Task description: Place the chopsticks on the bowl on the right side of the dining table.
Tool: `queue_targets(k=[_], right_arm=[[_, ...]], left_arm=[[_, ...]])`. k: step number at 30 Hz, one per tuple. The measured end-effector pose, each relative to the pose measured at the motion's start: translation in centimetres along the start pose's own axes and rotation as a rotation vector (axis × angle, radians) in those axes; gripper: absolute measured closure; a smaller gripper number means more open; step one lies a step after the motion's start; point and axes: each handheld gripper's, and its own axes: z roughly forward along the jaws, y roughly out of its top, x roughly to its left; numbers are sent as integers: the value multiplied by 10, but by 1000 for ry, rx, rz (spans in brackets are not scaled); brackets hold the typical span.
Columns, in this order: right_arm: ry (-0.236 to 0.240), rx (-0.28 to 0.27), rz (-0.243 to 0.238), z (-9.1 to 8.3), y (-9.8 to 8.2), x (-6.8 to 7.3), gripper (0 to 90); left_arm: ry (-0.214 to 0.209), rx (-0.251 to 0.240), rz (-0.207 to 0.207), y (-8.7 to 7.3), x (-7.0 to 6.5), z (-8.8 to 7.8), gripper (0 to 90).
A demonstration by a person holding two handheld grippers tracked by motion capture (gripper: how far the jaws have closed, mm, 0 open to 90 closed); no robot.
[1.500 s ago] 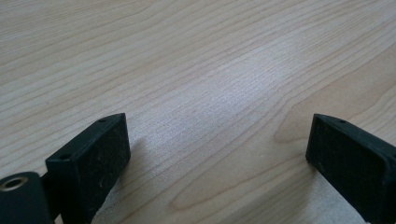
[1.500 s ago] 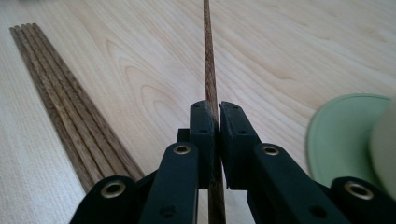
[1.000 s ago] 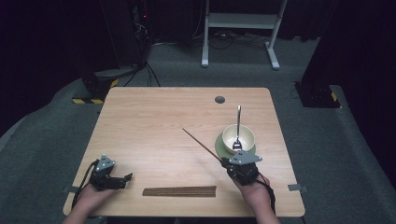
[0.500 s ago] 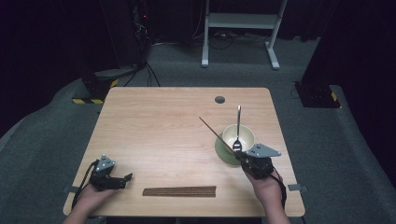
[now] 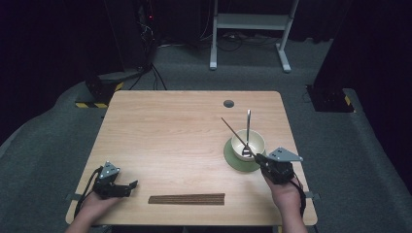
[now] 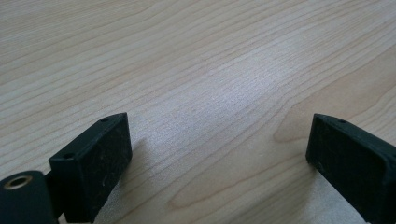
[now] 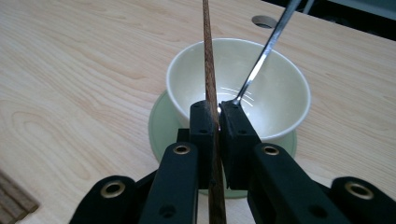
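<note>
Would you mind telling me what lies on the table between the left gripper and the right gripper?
In the high view, a bundle of chopsticks lies flat between the left gripper and right gripper; the rest is bare table.

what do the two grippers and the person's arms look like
Both the left gripper and the right gripper are black, each topped by a grey three-cornered plate, with a black cable trailing back toward the wrist. The jaws are matte black rectangular blocks on black links with brass-coloured rivets. The forearms are bare, with no sleeves in view.
</note>
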Motion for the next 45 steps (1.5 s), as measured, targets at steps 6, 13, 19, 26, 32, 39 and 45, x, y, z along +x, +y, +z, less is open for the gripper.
queue_targets(k=[6, 13, 19, 26, 32, 39, 45], right_arm=[[-25, 35, 18, 9, 2, -6, 840], [-30, 57, 32, 16, 1, -7, 839], [-38, 56, 37, 17, 2, -8, 837], [-48, 53, 52, 15, 1, -11, 833], [-43, 53, 62, 15, 0, -12, 830], [-37, 49, 83, 15, -1, -14, 793], [-40, 29, 88, 12, 0, -13, 762]], left_arm=[[-2, 0, 0, 0, 0, 0, 68], [0, -1, 1, 0, 0, 0, 70], [-2, -3, -1, -1, 0, 0, 72], [-4, -4, 2, -1, 0, 0, 72], [-7, -4, 2, 0, 0, 0, 71], [-5, -3, -1, 0, 0, 0, 73], [-3, -4, -2, -1, -1, 0, 74]])
